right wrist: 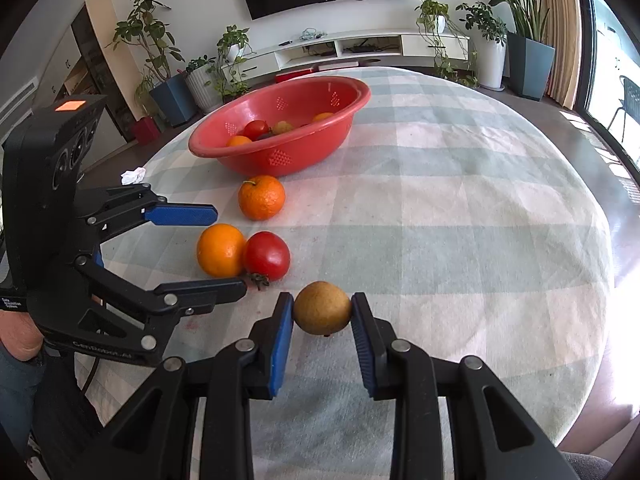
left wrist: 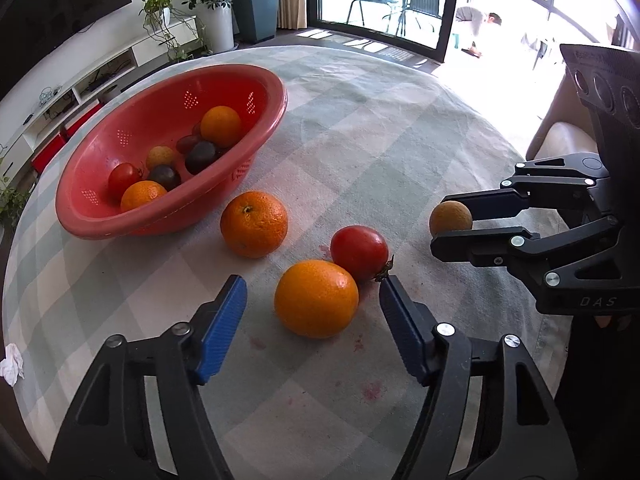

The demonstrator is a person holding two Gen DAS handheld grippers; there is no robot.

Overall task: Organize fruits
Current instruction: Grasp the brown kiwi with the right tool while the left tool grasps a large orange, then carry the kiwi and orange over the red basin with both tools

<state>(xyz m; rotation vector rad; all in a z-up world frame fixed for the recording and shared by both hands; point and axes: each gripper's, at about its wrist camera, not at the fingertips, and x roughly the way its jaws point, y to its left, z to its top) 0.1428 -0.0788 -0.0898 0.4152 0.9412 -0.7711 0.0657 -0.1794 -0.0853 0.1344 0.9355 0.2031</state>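
Checked cloth (right wrist: 440, 208); perforated plastic bowl (left wrist: 100, 216); round oranges.

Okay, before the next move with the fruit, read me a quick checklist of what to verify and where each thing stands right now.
1. Right gripper shut on the small brown fruit, a pad on each side: ok.
2. Left gripper open around the near orange, pads not touching it: ok.
3. Tomato touches that orange and may roll when it is lifted: not ok.
4. Red basket upright on the table with room left inside: ok.
5. Far orange lies between the grippers and the basket, in the carry path: cannot tell.
6. Brown fruit lifted clear of the tablecloth: cannot tell.
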